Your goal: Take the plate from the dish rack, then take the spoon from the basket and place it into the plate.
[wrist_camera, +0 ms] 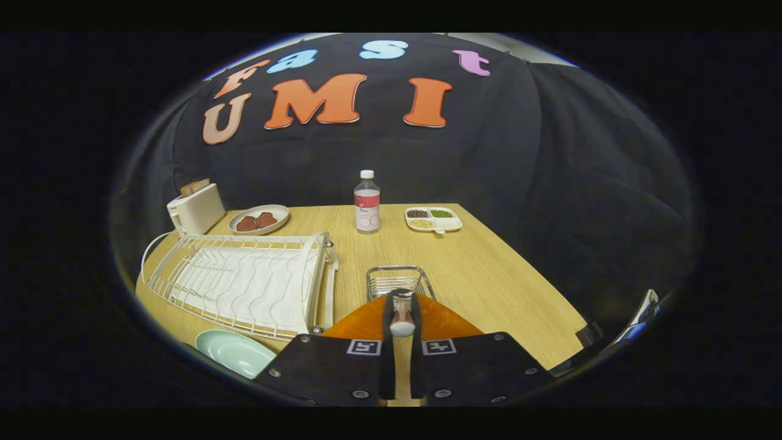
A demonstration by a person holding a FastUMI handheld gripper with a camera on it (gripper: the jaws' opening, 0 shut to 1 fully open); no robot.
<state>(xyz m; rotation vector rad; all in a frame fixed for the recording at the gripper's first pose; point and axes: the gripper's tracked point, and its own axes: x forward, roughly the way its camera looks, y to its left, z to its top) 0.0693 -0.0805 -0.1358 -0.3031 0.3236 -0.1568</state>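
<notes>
My gripper (402,300) is shut on the spoon (402,322). Its whitish, red-banded handle end stands up between the two fingers. Just beyond the fingertips sits the small wire basket (394,280) on the wooden table (489,275). The pale green plate (235,352) lies flat on the table to the left of the fingers, in front of the white dish rack (244,281). The rack's slots hold nothing. The spoon's bowl is hidden below the fingers.
At the back of the table stand a white toaster (195,209), a dish of reddish-brown food (258,220), a clear bottle (367,208) and a divided tray of beans (432,219). The table's right edge runs close by, with a metal object (641,315) past it.
</notes>
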